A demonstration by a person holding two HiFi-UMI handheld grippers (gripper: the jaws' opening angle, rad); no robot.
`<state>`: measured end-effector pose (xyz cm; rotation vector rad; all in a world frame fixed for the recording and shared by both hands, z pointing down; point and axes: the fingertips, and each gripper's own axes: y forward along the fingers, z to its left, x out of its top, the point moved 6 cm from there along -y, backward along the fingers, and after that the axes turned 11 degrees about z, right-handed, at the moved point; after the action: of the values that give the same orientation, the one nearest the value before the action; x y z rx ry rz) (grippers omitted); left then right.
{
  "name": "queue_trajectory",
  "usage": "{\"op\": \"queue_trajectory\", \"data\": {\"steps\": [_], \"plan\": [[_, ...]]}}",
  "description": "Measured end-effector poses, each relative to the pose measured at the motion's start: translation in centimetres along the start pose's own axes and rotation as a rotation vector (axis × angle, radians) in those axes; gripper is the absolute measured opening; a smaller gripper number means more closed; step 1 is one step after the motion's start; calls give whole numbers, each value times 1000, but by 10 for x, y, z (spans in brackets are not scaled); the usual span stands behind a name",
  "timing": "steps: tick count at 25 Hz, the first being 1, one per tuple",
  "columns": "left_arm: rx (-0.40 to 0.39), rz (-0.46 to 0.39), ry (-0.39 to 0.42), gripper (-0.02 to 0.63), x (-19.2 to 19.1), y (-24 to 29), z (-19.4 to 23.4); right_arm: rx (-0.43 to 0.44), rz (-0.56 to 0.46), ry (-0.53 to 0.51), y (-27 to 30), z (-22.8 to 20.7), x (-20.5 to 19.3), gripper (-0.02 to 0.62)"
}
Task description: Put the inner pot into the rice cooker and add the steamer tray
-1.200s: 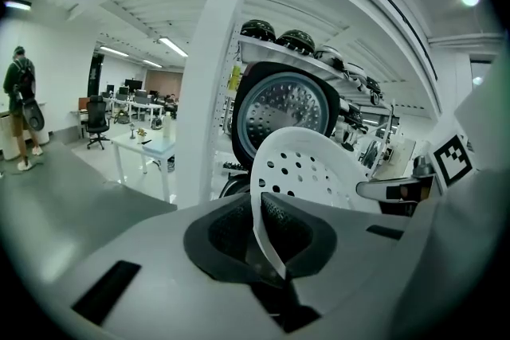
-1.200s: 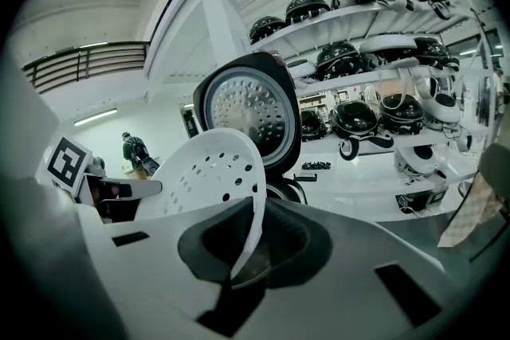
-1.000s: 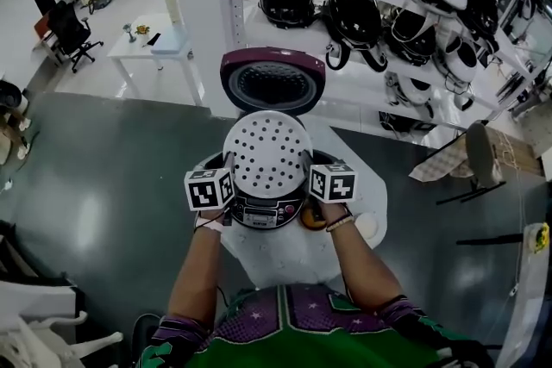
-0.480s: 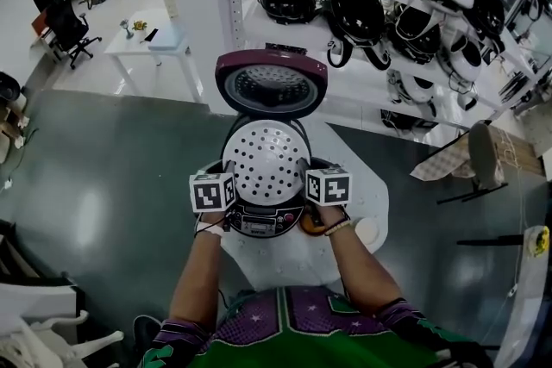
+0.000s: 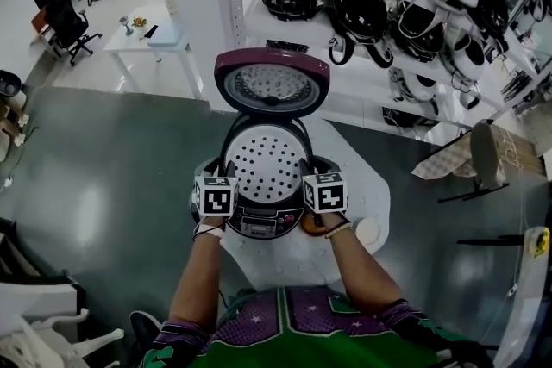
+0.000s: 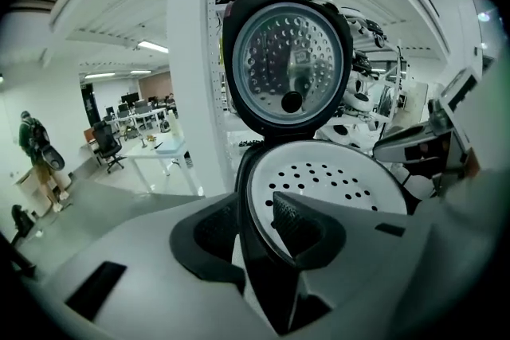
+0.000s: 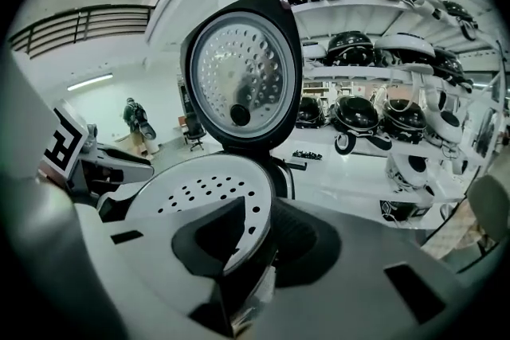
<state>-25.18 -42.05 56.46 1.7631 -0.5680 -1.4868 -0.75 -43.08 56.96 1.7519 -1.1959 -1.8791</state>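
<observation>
Grey jaws of the left gripper stand slightly apart, having just been opening. The left rim of the steamer tray runs between them, and the pads are clear of it. The right gripper is likewise released, its jaws having just been opening, with the tray's right rim between them. The perforated white tray sits level in the mouth of the rice cooker and covers the opening. The hinged lid stands upright on the far side.

The cooker rests on a small white tabletop. The tabletop's edges lie close around the cooker's base, with a little more bare surface to the right. All around is a dark grey, glossy floor, wide and open to the left. Far and to the right, white shelving carries rows of other cookers. Far left, a white table and an office chair stand well apart from the cooker.
</observation>
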Motion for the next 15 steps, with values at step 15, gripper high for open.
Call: {"op": "queue_trajectory", "data": {"steps": [15], "plan": [[-27,-20,-53,143,-14,-22,-2,-3,-33,11,-15,0,-10,109]]}}
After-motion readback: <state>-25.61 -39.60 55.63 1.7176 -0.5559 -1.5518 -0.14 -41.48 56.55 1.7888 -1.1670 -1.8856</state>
